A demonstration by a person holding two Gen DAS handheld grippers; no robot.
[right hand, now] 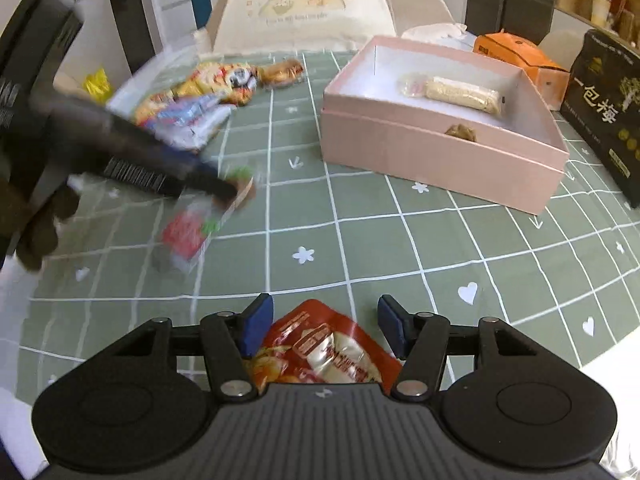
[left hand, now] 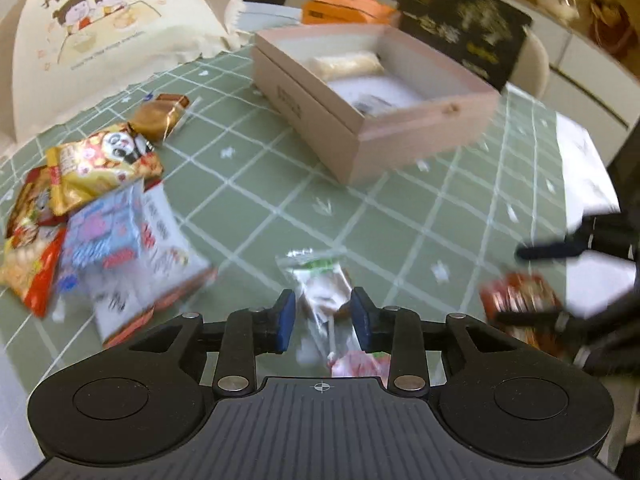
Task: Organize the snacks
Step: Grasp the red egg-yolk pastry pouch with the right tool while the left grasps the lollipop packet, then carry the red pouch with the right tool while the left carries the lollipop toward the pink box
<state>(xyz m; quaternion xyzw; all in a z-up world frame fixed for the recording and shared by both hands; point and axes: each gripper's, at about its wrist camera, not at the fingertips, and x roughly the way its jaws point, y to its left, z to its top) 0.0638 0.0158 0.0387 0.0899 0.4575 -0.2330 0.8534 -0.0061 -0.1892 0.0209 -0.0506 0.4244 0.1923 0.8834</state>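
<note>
My left gripper (left hand: 323,314) is shut on a clear-wrapped lollipop packet (left hand: 320,284) and holds it above the green checked tablecloth (left hand: 360,216); the same packet shows blurred in the right wrist view (right hand: 192,232). My right gripper (right hand: 325,326) is open, its jaws either side of a red snack pouch (right hand: 324,350) lying on the cloth; the pouch also shows in the left wrist view (left hand: 520,300). An open pink box (right hand: 436,152) holds a pale wrapped bar (right hand: 460,94). A pile of snack packets (left hand: 100,200) lies at the left.
A cream chair cover with cartoon children (left hand: 108,20) stands behind the table. An orange box (right hand: 520,56) and a black box (right hand: 604,112) stand beyond the pink box. A brown wrapped cake (left hand: 160,114) lies near the pile.
</note>
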